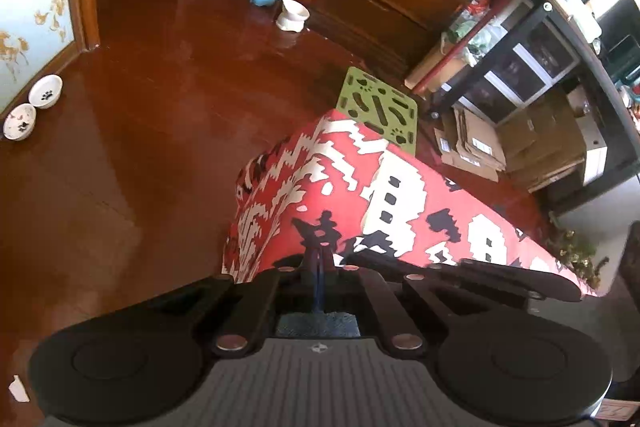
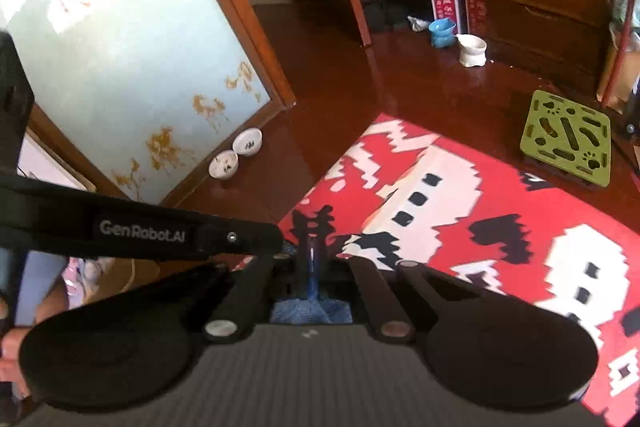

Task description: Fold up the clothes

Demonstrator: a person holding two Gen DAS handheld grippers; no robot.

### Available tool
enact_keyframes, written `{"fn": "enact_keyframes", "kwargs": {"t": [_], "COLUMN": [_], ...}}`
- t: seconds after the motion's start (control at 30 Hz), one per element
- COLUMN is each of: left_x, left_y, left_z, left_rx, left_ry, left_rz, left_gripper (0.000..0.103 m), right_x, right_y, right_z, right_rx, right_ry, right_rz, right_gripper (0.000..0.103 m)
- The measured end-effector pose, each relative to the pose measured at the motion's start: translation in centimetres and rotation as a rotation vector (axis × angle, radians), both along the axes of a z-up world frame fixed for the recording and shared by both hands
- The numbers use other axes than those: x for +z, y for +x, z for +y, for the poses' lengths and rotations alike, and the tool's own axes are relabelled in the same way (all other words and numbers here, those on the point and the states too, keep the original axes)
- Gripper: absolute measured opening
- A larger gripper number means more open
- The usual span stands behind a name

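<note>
Your blue garment (image 2: 311,301) pinched as a thin fold in the right gripper (image 2: 312,255), a blue strip (image 1: 319,291) likewise pinched in your left gripper (image 1: 319,259), both raised above the red patterned tablecloth (image 2: 460,227), green perforated board (image 2: 566,139) beyond, pet bowls (image 2: 236,153) by the wall.

Table under a red, white and black patterned cloth (image 2: 460,211)

The cloth is covering the tabletop at lower right of the right wrist view, draping over its near corner above the glossy reddish-brown floor (image 2: 352,95).
</note>
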State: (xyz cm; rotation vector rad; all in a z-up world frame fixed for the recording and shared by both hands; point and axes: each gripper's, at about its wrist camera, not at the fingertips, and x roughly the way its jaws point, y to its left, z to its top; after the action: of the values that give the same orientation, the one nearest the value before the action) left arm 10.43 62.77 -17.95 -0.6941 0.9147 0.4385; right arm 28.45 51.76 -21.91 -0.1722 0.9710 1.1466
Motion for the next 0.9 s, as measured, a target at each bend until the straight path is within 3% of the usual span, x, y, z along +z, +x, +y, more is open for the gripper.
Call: {"fn": "enact_keyframes", "kwargs": {"t": [0.13,0.27,0.47,0.63,0.9], "left_x": [1.2,2.2,0.9,-0.9,-0.7], "left_y": [-0.1,-0.8,-2.0,-2.3,-0.7], "left_z": [-1.3,-3.2,-6.5,-7.2,-5.8], "left_rx": [-0.024,-0.028,-0.077,-0.080,-0.055], "left_ry": [0.009,-0.018,-0.058,-0.036,-0.004], "left_rz": [0.031,0.009,0.021,0.039,0.023], "left_gripper": [0.001,0.001,0.001,0.002,0.002], "right_x": [1.6,2.5,1.6,0.4,0.2], "right_y": [-0.4,-1.9,-4.4,-5.2,-2.5], "right_z": [-2.3,-4.8,-7.8,-7.7,-6.2], "right_rx": [-0.017,-0.013,-0.018,-0.017,-0.104], "right_ry": [0.005,-0.020,-0.076,-0.084,-0.084], "right_rz": [0.007,-0.022,-0.003,-0.041,-0.043], "right_gripper": [0.002,0.002,0.002,0.000,0.000]}}
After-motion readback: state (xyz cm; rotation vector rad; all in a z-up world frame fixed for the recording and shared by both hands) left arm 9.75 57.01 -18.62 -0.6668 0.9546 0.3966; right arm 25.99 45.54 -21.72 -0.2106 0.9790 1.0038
